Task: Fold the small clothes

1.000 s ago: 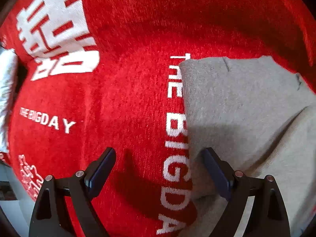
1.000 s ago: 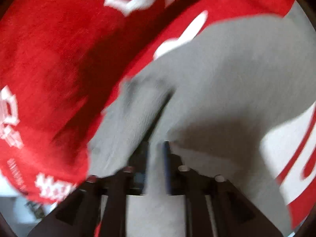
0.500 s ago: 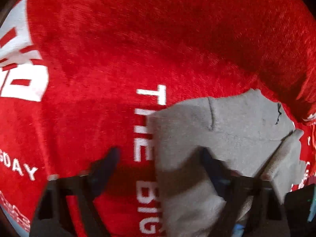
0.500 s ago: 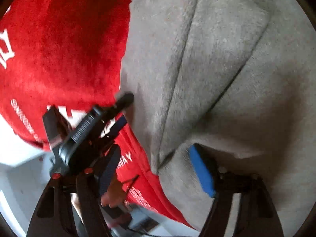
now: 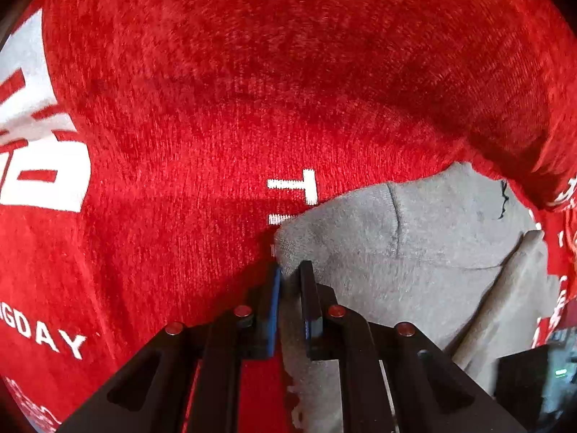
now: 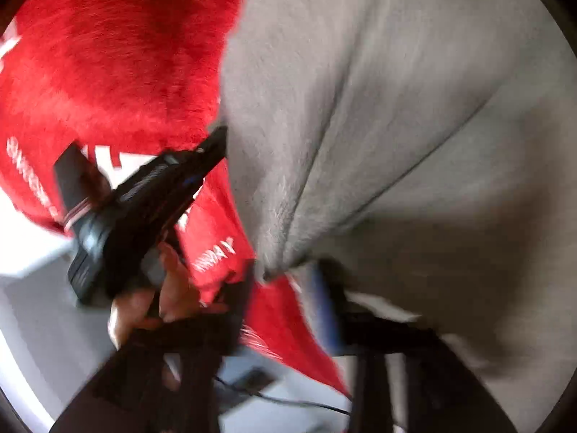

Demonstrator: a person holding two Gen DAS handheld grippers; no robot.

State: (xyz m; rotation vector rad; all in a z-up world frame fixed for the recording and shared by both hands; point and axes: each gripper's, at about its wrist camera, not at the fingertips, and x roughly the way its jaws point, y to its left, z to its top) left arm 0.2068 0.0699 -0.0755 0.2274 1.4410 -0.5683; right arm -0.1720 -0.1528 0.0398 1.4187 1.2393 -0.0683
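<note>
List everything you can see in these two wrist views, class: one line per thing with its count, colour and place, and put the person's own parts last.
Garment: one, grey, lying on the red cloth at the right of the left wrist view; fills the right of the right wrist view.
Cloth: one, red plush with white lettering, spread under the garment.
Surface: one, pale grey-white, below the cloth's edge at lower left of the right wrist view.
Cable: one, thin and dark, on that surface.
Left gripper: one, black with blue pads, shut on the garment's corner.
Right gripper: one, black with a blue pad, blurred, jaws apart at a fold of the garment.
Hand: one, bare, gripping the left gripper's handle.
</note>
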